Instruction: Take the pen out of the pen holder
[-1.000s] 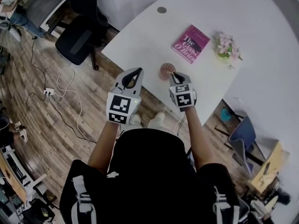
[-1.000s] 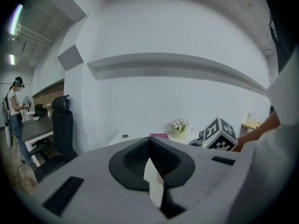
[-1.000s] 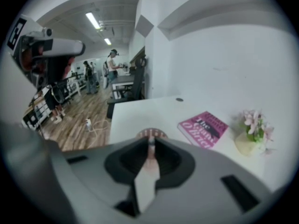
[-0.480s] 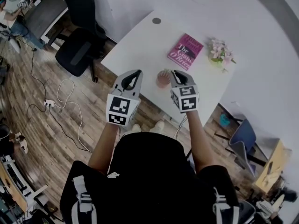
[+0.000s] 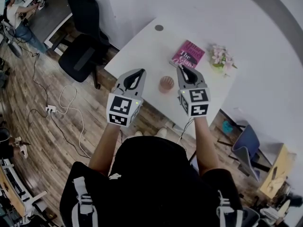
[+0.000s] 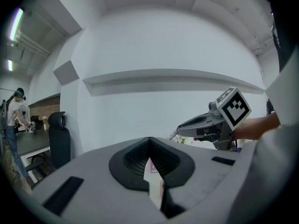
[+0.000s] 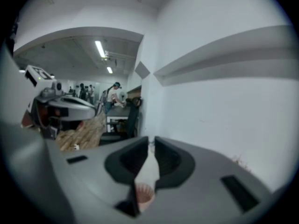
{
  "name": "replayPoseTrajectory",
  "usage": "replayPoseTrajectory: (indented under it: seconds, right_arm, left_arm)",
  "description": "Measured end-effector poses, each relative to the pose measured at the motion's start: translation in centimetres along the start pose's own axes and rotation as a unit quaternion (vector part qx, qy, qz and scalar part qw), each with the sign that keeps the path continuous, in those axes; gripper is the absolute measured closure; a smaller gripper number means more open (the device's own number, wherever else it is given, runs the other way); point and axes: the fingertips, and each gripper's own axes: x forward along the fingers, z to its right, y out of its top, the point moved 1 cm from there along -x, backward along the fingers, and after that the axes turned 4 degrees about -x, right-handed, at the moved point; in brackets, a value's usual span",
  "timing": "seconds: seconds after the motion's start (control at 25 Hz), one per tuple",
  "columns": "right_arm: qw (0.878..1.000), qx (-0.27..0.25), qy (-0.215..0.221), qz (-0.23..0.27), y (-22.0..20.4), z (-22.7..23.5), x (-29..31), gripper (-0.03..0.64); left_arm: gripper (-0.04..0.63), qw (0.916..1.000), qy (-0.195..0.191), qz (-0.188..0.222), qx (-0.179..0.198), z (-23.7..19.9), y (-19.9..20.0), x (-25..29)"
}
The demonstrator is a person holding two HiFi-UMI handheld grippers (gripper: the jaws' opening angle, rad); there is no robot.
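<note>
A pink ribbed pen holder (image 5: 166,84) stands near the front edge of the white table (image 5: 142,51). In the right gripper view it shows below the jaws (image 7: 144,194). My right gripper (image 5: 181,69) hangs above and just right of the holder. Its jaws are nearly together on a thin pen (image 7: 151,146), which shows only as a sliver between the tips. My left gripper (image 5: 140,72) hovers to the holder's left with its tips touching and nothing in them; its own view shows the closed tips (image 6: 149,141).
A magenta book (image 5: 188,54) lies behind the holder and a small bunch of pink flowers (image 5: 219,56) sits at its right. A black office chair (image 5: 83,51) stands left of the table. Cables and a power strip (image 5: 49,108) lie on the wooden floor.
My right gripper has lifted from the pen holder's mouth to well above it. The left gripper has risen a little too. The holder stays on the table.
</note>
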Motion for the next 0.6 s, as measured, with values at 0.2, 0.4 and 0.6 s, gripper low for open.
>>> replayPoseTrajectory:
  seconds: [0.2, 0.4, 0.6]
  right_arm:
    - [0.999, -0.01, -0.009, 0.038, 3.4, 0.4, -1.6, 0.551]
    - [0.997, -0.02, -0.011, 0.068, 5.9, 0.3, -2.9, 0.551]
    - [0.996, -0.023, -0.013, 0.091, 7.7, 0.4, -3.8, 0.551]
  left_arm:
    - [0.58, 0.9997, 0.005, 0.018, 0.017, -0.3, 1.9, -0.2]
    - [0.58, 0.9991, 0.014, 0.034, 0.022, -0.8, 3.4, -0.8]
    - [0.58, 0.9981, 0.011, 0.053, 0.031, -0.3, 5.3, -1.3]
